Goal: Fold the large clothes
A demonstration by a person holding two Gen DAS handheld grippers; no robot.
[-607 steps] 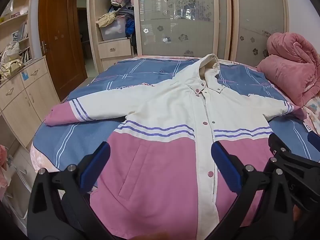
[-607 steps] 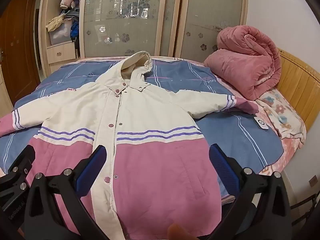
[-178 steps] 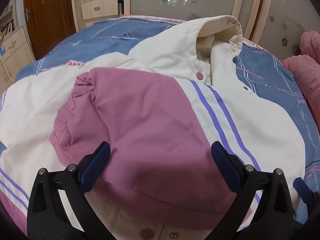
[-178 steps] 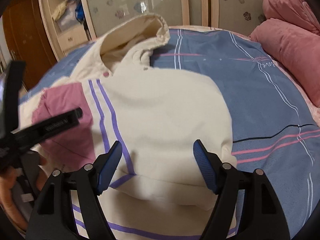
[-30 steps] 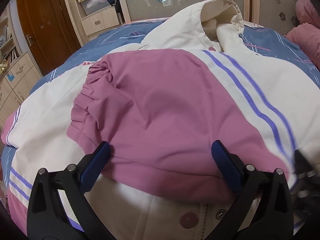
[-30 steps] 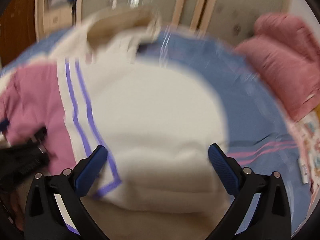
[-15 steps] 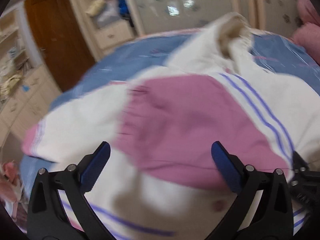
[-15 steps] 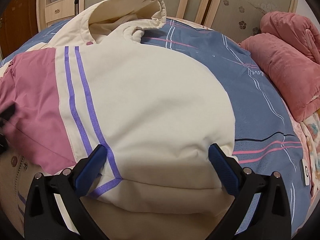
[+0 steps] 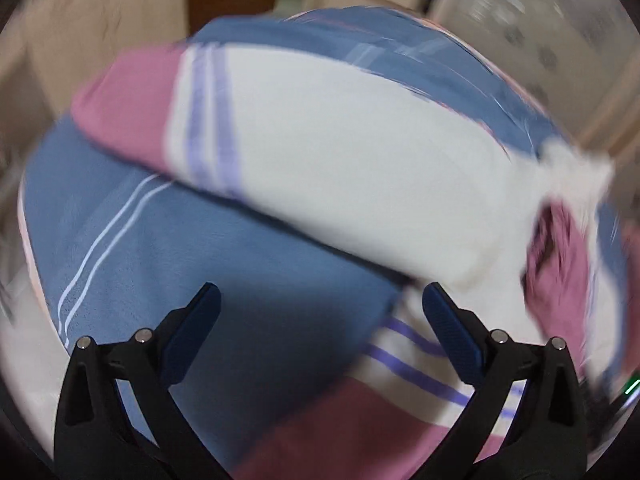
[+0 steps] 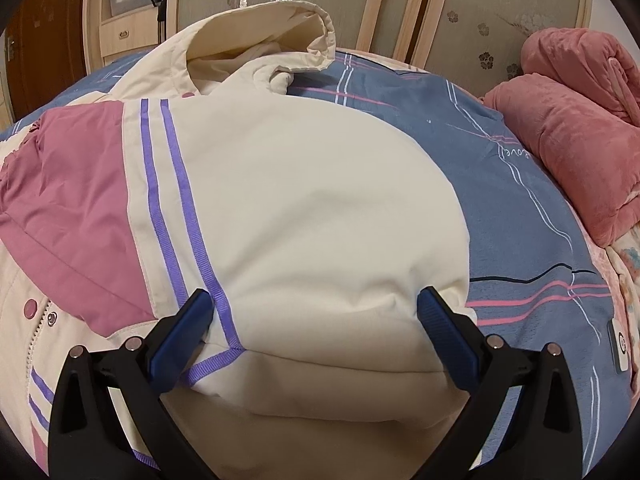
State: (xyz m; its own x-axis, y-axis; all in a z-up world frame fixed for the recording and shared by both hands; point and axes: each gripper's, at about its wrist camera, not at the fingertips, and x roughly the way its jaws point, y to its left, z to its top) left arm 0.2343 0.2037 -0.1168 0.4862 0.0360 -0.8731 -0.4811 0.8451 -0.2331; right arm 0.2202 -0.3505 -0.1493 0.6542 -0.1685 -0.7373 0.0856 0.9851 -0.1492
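Left wrist view: heavily motion-blurred. The left gripper (image 9: 318, 312) hangs with jaws spread wide and nothing between them, above the blue striped bedsheet (image 9: 168, 240). Ahead of it the cream, pink and purple-striped padded hooded jacket (image 9: 360, 168) lies on the bed; what fills this view is its unfolded sleeve (image 9: 312, 148), stretched out flat away from the body, ending in a pink cuff (image 9: 128, 108) at upper left. The jacket's pink lower panel (image 9: 360, 428) shows at the bottom, between the fingers. Judgement: the sleeve lies straight out because it has not been folded in, and the gripper is open over the sheet beside it to be ready for a grasp on that sleeve. Blur hides finer fabric detail.

Right wrist view: sharp. The right gripper (image 10: 314, 322) is also spread open and empty, its blue pads low over the jacket, one pad near the purple stripes. The other sleeve (image 10: 280, 208) lies folded across the chest, its pink cuff end (image 10: 72, 184) toward the left, the cream hood (image 10: 260, 40) beyond it. Judgement: this side is laid inward to narrow the garment to a rectangle. A rolled pink blanket (image 10: 576, 128) sits on the bed at right, well apart from the jacket.
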